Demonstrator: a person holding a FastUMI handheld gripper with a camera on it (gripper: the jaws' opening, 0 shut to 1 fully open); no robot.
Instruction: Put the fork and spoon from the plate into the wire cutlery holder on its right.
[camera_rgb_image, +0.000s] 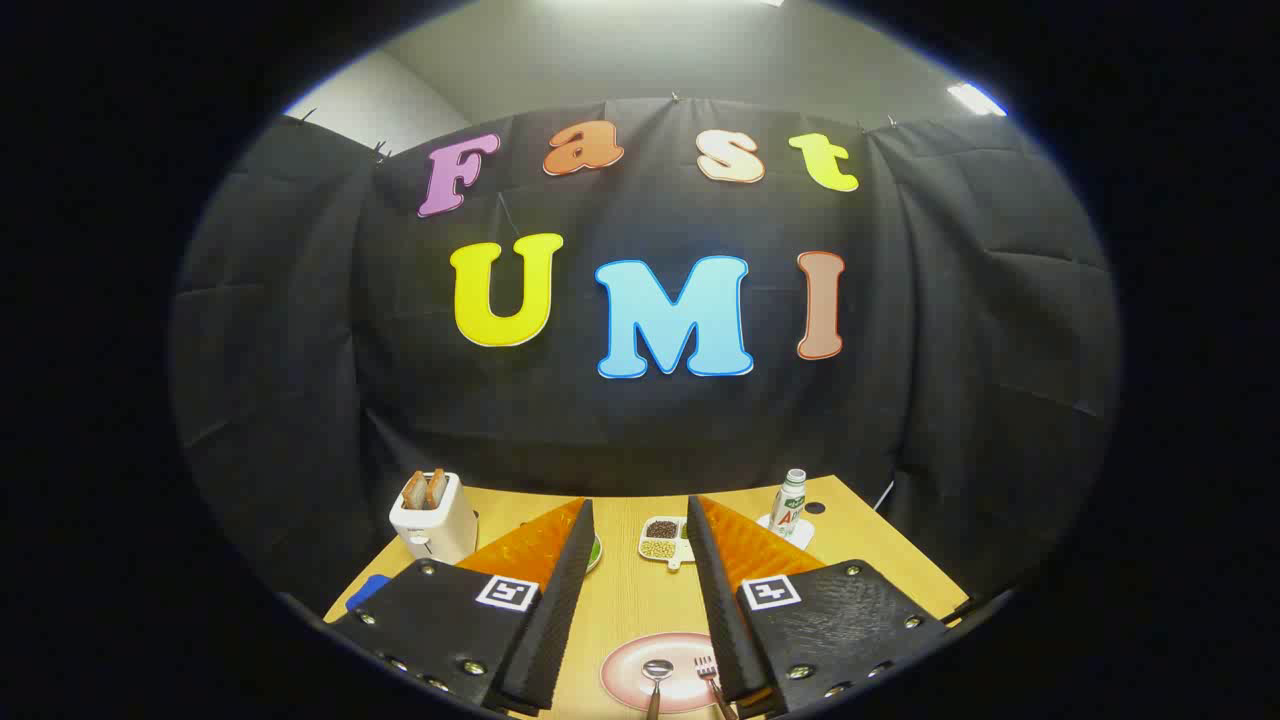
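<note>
hand-held gripper (640, 520) hovering spread, holding nothing | spoon (656, 676), fork (711, 676) lying on plate (622, 672) at table (630, 595) near edge

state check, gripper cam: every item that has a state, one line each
claw: open, holding nothing
spoon: lying on the plate, between the fingers
fork: lying on the plate beside the spoon
plate: flat on the table
toaster: bread slices standing in its slots
bottle: upright, capped

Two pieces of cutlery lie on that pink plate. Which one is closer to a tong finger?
The fork, right beside the right-hand finger of the open tongs. The spoon lies mid-plate, in the gap between both fingers.
</note>
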